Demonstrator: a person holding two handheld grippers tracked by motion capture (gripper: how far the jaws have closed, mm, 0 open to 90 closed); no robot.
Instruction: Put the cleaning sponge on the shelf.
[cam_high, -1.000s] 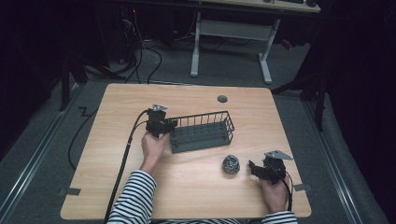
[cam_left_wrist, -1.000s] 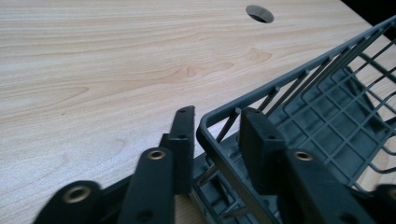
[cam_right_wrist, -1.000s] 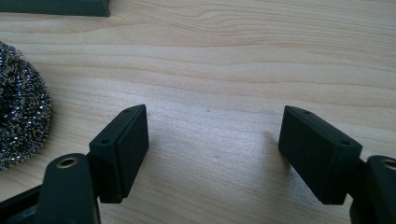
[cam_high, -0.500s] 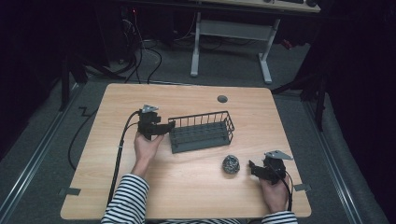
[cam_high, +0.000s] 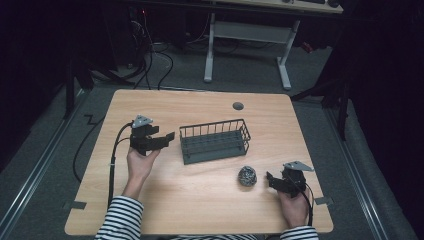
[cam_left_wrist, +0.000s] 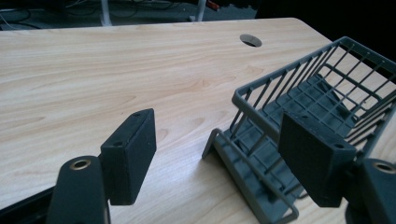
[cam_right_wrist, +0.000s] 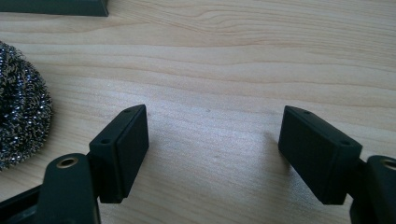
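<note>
A dark grey wire basket (cam_high: 215, 141) stands mid-table, with nothing inside it. My left gripper (cam_high: 165, 139) is held just off its left end, jaws open and pointing at it. In the left gripper view the basket (cam_left_wrist: 317, 93) lies ahead and to the right, its near corner between the open gripper (cam_left_wrist: 219, 154) pads, untouched. A steel wool scourer (cam_high: 247, 176) lies in front of the basket. My right gripper (cam_high: 271, 179) rests on the table just right of the scourer, open. In the right gripper view the scourer (cam_right_wrist: 18, 121) sits outside the left pad of that gripper (cam_right_wrist: 212, 149).
The wooden table (cam_high: 200, 210) has a round cable hole (cam_high: 238, 106) near its far edge. Black cables (cam_high: 112, 160) trail from the left gripper over the left edge. A white desk frame (cam_high: 245, 45) stands on the floor beyond the table.
My left gripper has drawn back to the left from the basket's left end and stands apart from it. The basket, the scourer and the right gripper have not moved.
</note>
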